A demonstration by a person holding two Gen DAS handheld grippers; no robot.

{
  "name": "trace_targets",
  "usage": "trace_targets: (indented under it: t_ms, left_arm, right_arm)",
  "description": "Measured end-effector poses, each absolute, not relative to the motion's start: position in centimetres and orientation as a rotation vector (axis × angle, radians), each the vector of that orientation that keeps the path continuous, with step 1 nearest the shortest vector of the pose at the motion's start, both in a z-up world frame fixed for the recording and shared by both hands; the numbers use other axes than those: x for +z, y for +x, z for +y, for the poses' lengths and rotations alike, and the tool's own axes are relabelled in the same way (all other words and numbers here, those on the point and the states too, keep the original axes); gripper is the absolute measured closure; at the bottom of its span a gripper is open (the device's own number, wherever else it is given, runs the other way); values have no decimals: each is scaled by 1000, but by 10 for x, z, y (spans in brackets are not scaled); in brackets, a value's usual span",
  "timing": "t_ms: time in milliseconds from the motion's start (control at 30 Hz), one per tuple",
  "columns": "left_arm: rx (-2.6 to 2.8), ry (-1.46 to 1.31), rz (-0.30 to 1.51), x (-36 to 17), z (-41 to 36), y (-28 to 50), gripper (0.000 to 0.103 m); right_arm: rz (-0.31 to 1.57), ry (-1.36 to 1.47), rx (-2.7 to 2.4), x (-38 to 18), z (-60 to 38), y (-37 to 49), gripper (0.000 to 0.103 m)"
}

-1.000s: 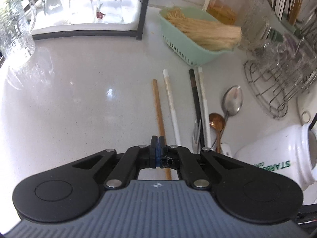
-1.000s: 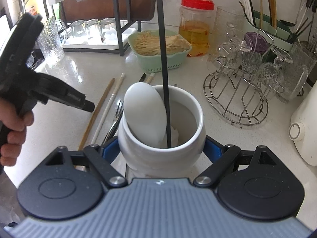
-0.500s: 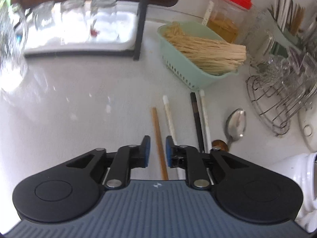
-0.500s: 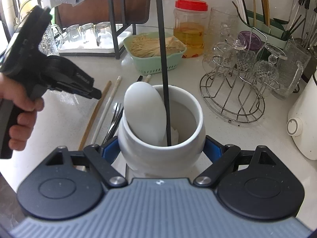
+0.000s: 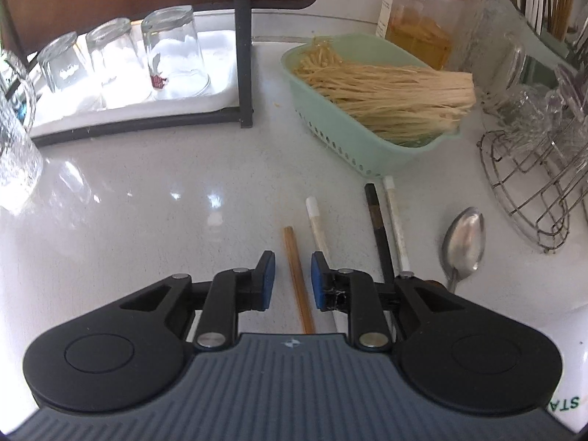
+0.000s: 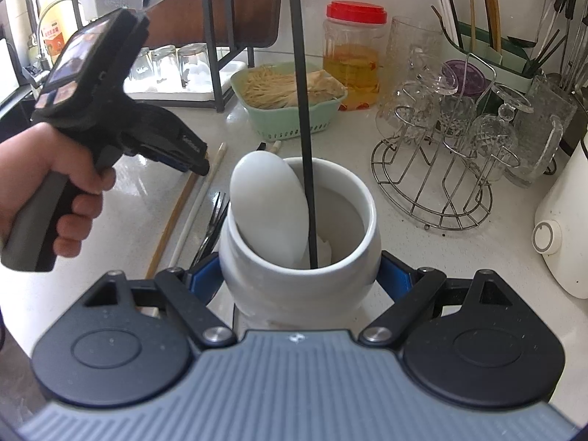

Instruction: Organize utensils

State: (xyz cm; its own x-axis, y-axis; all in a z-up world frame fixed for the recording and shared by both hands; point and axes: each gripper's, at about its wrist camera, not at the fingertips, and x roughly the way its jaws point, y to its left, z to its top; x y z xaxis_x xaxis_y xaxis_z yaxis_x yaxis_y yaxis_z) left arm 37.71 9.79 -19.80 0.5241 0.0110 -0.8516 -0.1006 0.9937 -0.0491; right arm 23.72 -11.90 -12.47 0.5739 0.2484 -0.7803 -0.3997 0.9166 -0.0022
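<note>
Utensils: a row of loose pieces lies flat on the white table (image 5: 147, 220), all with their long axes running away from the left jaws toward the green basket (image 5: 352, 143).
Wooden chopstick (image 5: 297, 279): lies between the left jaws, lengthwise along the line they point; neither pad touches it.
White chopstick (image 5: 318, 226): just outside the right-hand pad, nearly parallel to the wooden one.
Black chopstick (image 5: 378, 231): further out on the same side, beside a second white chopstick (image 5: 397, 228).
Steel spoon (image 5: 463, 242): bowl facing up, pointing away, outermost in the row.
Fork (image 6: 213, 224): lies beside the jar, tines pointing away.
Left gripper (image 5: 289, 279): tilted steeply down over the table, jaws parted a little, nothing gripped.
Left hand (image 6: 47, 187): fist wrapped round the gripper's handle, seen from the right wrist view, the gripper's nose aimed down at the row.
Right gripper (image 6: 299, 279): angled down, jaws clamped on both sides of the white ceramic jar (image 6: 297, 275).
Jar contents: a white rice paddle (image 6: 270, 205) leans against the far-left rim, head up; a black chopstick-like rod (image 6: 303, 110) stands nearly upright beside it.
</note>
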Motion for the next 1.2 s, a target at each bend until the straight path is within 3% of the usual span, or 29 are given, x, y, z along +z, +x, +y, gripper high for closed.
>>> trace_targets:
  t_ms: [133, 200, 333, 1200]
  left_arm:
    - [61, -72, 1033, -199, 93, 383, 81]
    - [49, -62, 1040, -199, 91, 384, 92]
    - [29, -114, 1059, -199, 95, 384, 96]
    - [72, -215, 881, -71, 79, 265, 96]
  right_arm:
    - [887, -189, 385, -124, -119, 239, 13]
    - [890, -192, 388, -125, -119, 239, 13]
    - [893, -200, 395, -125, -118, 241, 13]
    - [884, -236, 508, -123, -119, 231, 13]
